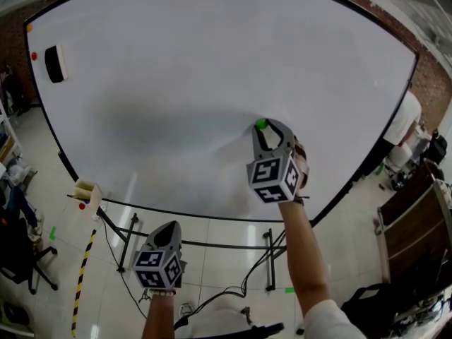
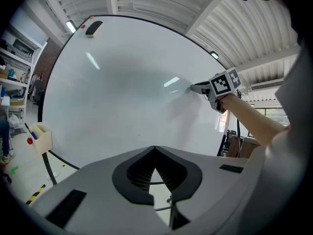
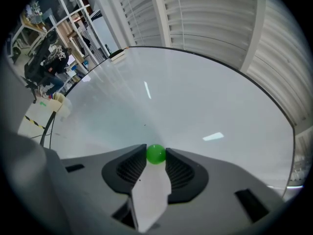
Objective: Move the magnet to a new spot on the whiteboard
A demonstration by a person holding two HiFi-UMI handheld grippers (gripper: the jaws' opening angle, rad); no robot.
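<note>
Lowest in the head view, the left hand-held gripper (image 1: 168,228) hangs short of the whiteboard (image 1: 212,62), while the right hand-held gripper (image 1: 269,128) clasps the green magnet (image 1: 262,124) against the board's lower middle. Left gripper view: its jaws meet on nothing. Right gripper view: both jaws pinch the magnet, so the pickup looks done; settling it and letting go seem left.

black eraser (image 1: 54,63) just beside red dot (image 1: 33,56)

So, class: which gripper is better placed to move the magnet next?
Right. The right gripper clasps the magnet against the whiteboard; the left gripper hangs back from it, shut and empty.
</note>
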